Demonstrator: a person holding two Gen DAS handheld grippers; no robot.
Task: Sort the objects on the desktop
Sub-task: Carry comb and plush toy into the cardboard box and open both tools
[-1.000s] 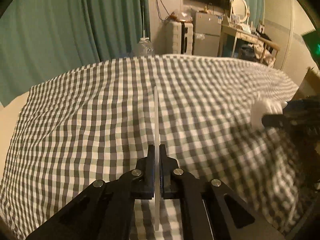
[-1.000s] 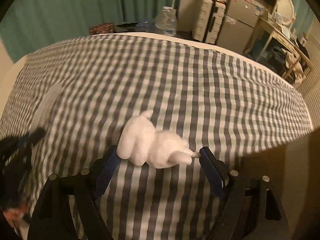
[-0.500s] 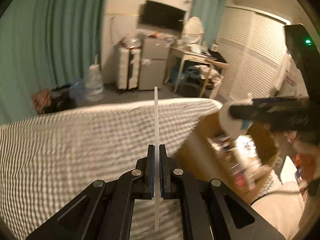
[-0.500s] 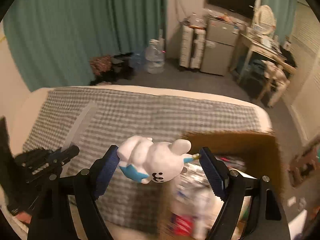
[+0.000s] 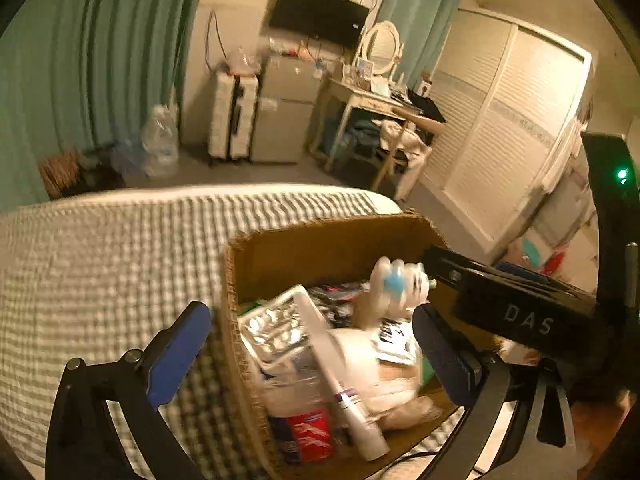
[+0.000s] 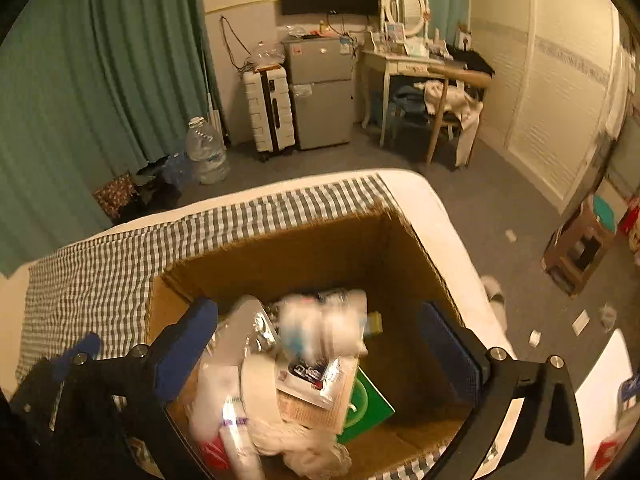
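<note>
- Left claw (image 5: pixel 308 356): jaws opening, nothing gripped; flat white strip (image 5: pixel 340 376) loose, slanting into cardboard box (image 5: pixel 320 240) on the checked bed (image 5: pixel 100 260).
- Right claw (image 6: pixel 316 348): jaws opening, pads clear of white rabbit toy (image 6: pixel 324 328), blurred above box contents.
- Advice: keep both claws spread over the box interior, away from its walls, until both items settle.

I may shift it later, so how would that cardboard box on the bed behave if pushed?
The cardboard box probably feels heavy: it is crammed with packets. On the soft checked bedcover it would likely drag and bunch the cloth rather than slide. Its ragged rim may flex.
</note>
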